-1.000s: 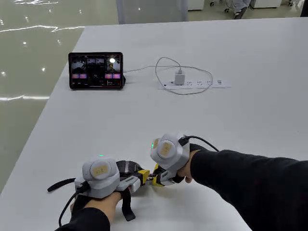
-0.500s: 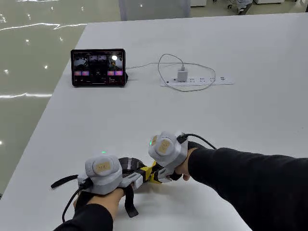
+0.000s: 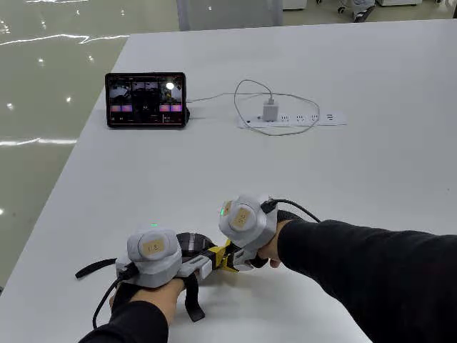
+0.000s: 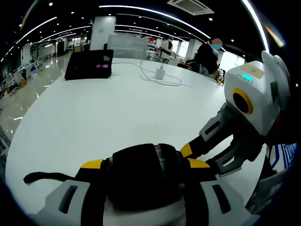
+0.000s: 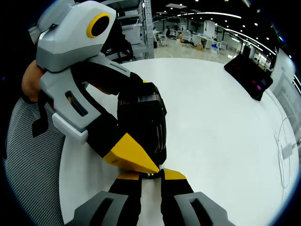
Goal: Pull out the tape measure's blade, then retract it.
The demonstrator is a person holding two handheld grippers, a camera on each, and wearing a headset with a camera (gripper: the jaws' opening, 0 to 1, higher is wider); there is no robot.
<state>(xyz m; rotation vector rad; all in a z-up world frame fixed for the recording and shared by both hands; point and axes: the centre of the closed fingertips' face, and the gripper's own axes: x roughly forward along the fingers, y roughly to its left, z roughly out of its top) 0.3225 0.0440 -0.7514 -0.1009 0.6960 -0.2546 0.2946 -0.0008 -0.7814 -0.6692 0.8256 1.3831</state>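
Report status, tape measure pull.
Left gripper clamped on tape measure. Right gripper pinching blade tip, blade not yet out. Strap trails on table, no obstruction.

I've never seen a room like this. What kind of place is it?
Probably a big lab or workshop hall: a long white workbench, rows of ceiling lights, and a tablet and a power strip on the bench.

1. Compared with a second ago, we see the right gripper (image 3: 230, 259) a little closer to the left gripper (image 3: 203, 263), so the gap between their bodies is narrower.
2. Less of the tape measure (image 3: 191, 243) shows between them.
3. The head view has shifted slightly, which is a camera move.
4. Over the last half second we see almost no change.
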